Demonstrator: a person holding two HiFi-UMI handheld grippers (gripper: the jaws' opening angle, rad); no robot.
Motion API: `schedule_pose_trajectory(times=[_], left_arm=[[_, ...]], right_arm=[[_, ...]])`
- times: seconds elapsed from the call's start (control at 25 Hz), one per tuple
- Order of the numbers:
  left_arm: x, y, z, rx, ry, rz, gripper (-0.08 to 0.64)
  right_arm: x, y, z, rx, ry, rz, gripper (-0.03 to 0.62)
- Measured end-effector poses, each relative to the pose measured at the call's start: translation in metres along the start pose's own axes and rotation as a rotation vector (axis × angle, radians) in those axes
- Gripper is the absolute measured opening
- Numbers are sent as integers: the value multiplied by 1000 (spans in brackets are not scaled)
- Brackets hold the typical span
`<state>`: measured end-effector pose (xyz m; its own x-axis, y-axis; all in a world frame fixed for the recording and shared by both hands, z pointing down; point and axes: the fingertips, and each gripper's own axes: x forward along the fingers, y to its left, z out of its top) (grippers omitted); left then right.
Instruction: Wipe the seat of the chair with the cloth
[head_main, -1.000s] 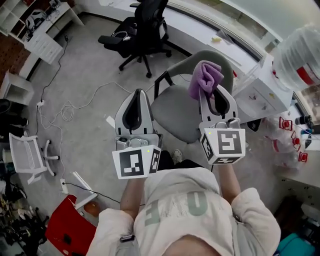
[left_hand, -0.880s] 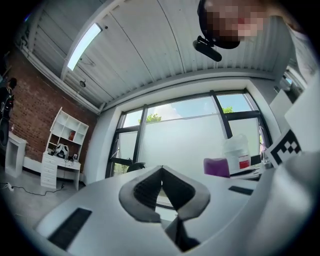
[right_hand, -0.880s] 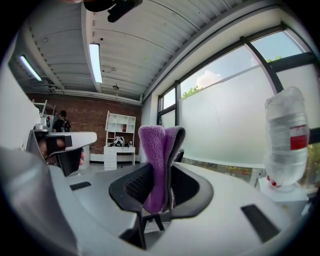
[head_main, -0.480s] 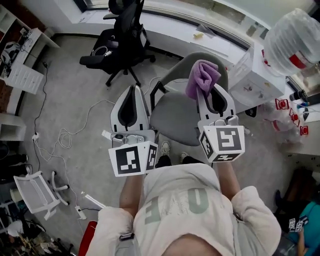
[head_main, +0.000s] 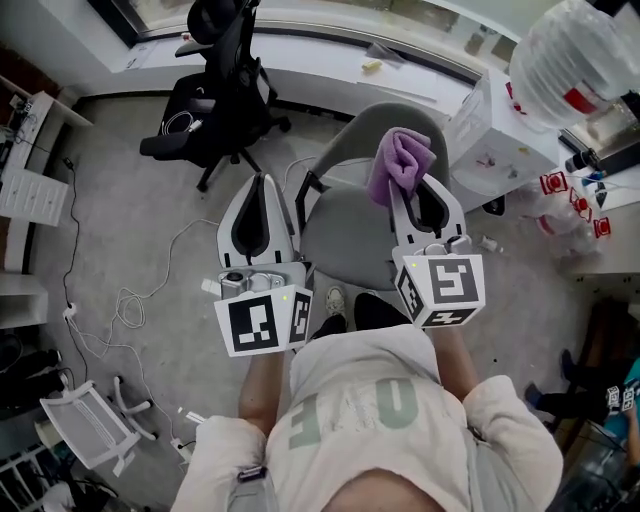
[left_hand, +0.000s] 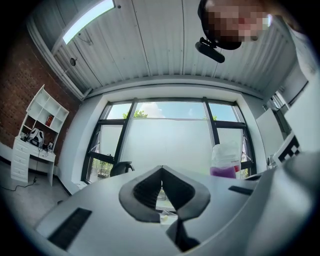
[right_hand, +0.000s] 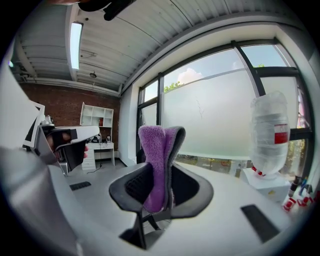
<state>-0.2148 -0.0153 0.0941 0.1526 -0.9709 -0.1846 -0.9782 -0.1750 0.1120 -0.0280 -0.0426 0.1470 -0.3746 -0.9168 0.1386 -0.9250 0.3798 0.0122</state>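
Note:
A grey chair (head_main: 345, 235) with a rounded seat stands on the floor in front of me in the head view. My right gripper (head_main: 415, 185) is raised above the seat's right side and is shut on a purple cloth (head_main: 398, 162), which sticks up between the jaws (right_hand: 157, 165). My left gripper (head_main: 262, 185) is held up left of the chair, jaws shut with nothing between them (left_hand: 161, 172). Both gripper views point upward at windows and ceiling, so the chair is not visible there.
A black office chair (head_main: 215, 95) stands behind left. A white cabinet (head_main: 490, 130) carrying a large water bottle (head_main: 575, 60) is at the right. Cables (head_main: 130, 290) trail over the grey floor at left. A white sill (head_main: 330, 50) runs along the window.
The head view has shifted, so the floor and chairs slid down-left in frame. Both grippers stay raised in about the same pose, the cloth still held.

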Motion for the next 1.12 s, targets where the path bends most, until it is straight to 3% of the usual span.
schedule_pose_trajectory(times=[0.28,0.52,0.68,0.88,1.12], left_arm=[[25,-3,-12,27,8,3,12],[51,-9,-52,53,59,-26,12],[78,-3,-118,89,113,-20,12],[105,0,-222,113,153,-21,12],[92,-3,-353,65,290,-3,12]], right_arm=[[28,-14,-16,58,47,-7,92],[66,-28,-68,137,157,3,92],[112,-40,-159,269,298,21,92],[175,-45,-309,299,499,31,92],[212,-22,-475,612,755,64,92]])
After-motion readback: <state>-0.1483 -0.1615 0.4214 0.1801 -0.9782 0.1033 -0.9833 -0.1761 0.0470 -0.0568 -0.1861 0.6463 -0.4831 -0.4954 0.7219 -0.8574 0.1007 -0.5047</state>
